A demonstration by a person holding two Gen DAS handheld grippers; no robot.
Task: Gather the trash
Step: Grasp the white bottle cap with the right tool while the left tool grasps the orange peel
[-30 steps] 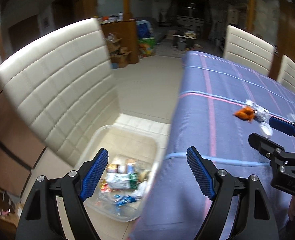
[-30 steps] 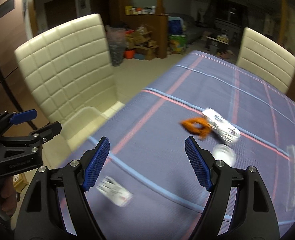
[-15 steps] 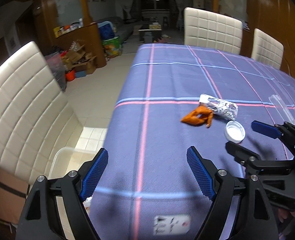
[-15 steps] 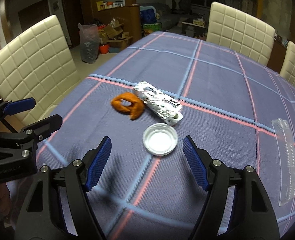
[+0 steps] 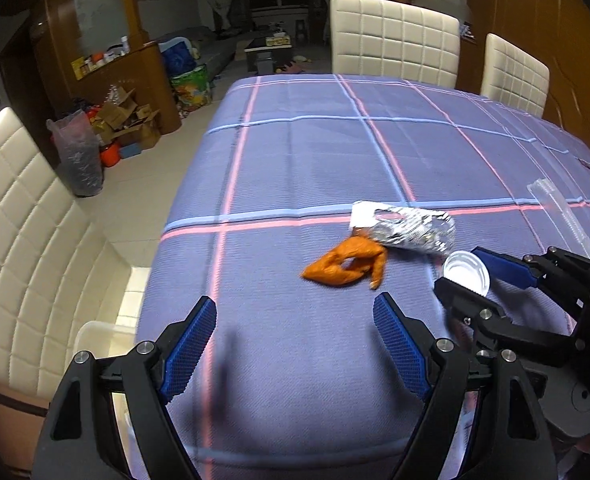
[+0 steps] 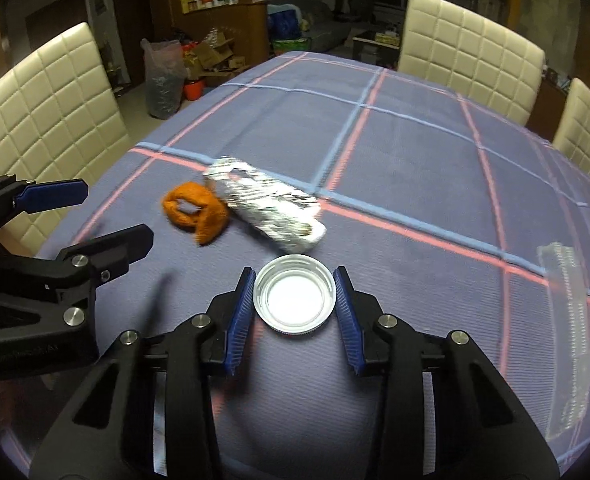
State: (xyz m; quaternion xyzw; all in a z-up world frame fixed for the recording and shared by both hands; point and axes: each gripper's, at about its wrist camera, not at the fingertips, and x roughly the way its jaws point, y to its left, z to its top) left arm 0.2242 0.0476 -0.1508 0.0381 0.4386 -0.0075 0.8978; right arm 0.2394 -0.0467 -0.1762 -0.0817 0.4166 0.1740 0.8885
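A white jar lid (image 6: 294, 300) lies upside down on the purple checked tablecloth (image 6: 407, 152). My right gripper (image 6: 294, 300) has its blue pads on both sides of the lid, touching its rim. Just beyond lie an orange peel (image 6: 195, 212) and a crumpled silver wrapper (image 6: 271, 210). In the left wrist view the peel (image 5: 347, 266), the wrapper (image 5: 405, 230) and the lid (image 5: 465, 274) lie ahead and to the right. My left gripper (image 5: 295, 344) is open and empty above the tablecloth, short of the peel.
A clear plastic strip (image 6: 567, 304) lies on the cloth at the right. A clear plastic bin (image 5: 99, 344) stands on the floor by the table's left edge, beside a cream chair (image 5: 19, 248). More cream chairs (image 5: 395, 40) stand at the far side.
My right gripper has moved forward and closed from wide open onto the lid. My left gripper has swung from over the bin to above the table, toward the peel.
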